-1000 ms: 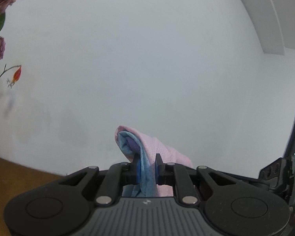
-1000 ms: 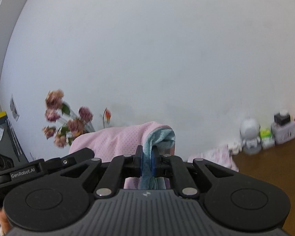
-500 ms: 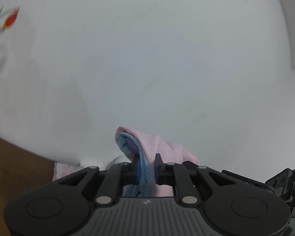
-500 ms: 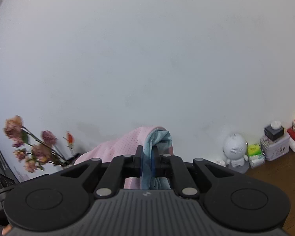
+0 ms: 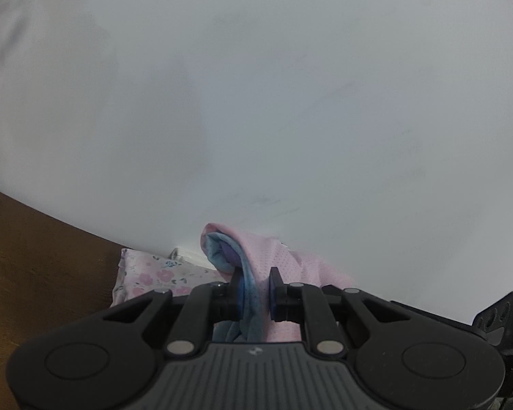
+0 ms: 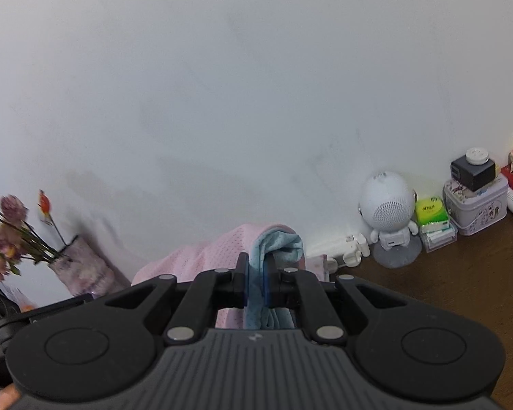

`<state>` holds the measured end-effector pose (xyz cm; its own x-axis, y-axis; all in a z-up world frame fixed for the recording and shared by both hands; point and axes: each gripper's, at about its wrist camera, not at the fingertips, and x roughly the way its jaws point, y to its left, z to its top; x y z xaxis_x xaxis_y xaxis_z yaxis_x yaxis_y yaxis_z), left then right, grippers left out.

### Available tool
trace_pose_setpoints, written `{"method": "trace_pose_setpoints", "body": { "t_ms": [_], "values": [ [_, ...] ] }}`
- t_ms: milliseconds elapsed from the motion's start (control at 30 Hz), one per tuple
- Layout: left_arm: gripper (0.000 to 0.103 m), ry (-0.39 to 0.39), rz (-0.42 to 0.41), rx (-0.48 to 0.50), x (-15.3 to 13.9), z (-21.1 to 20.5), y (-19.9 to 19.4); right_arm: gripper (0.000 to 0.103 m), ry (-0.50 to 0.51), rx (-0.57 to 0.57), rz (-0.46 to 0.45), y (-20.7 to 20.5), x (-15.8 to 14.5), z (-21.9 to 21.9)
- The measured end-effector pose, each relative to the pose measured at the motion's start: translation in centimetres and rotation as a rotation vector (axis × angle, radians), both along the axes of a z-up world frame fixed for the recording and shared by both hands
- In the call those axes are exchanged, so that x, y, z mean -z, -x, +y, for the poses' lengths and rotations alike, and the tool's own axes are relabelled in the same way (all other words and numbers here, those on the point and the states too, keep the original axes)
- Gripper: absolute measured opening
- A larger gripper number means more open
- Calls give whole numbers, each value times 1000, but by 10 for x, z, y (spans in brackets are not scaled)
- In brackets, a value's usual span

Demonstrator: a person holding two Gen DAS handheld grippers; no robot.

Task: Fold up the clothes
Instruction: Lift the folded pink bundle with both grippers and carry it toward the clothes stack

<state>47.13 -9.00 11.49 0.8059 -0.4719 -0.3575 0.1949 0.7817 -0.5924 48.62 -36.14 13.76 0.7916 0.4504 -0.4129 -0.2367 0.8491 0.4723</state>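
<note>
Closest in, the left hand-held gripper (image 5: 254,288) is pinching a bunched fold of the pink mesh garment (image 5: 284,266), its jaws nearly pressed together with the cloth filling the gap. The right hand-held gripper (image 6: 255,283) is doing the same to another edge of that garment (image 6: 201,256), clamping on its pale blue lining. In both views the fabric is rising just above the fingertips, draping over them and hanging down behind, so it is being carried clear of the desk (image 6: 461,273).

The cloth is looking thin, light and very limp; it is probably going to sag and twist between the two grips, and the slick mesh could be slipping if only one layer is caught. Corners or hemmed edges are likely the soundest places to hold.

Further off, a flowered cloth (image 5: 154,275) is lying on the desk by the wall. Beyond the right grip, a vase of dried flowers (image 6: 82,266) and a small white robot figure (image 6: 388,212) are standing against the wall.
</note>
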Motion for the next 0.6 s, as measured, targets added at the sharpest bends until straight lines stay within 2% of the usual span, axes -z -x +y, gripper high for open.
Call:
{"method": "trace_pose_setpoints", "body": {
  "t_ms": [233, 600],
  "values": [
    [12, -20, 18, -39, 8, 21, -38, 7, 47, 16, 54, -25, -1, 15],
    [12, -6, 123, -77, 62, 31, -84, 7, 76, 40, 92, -56, 28, 32]
  ]
}}
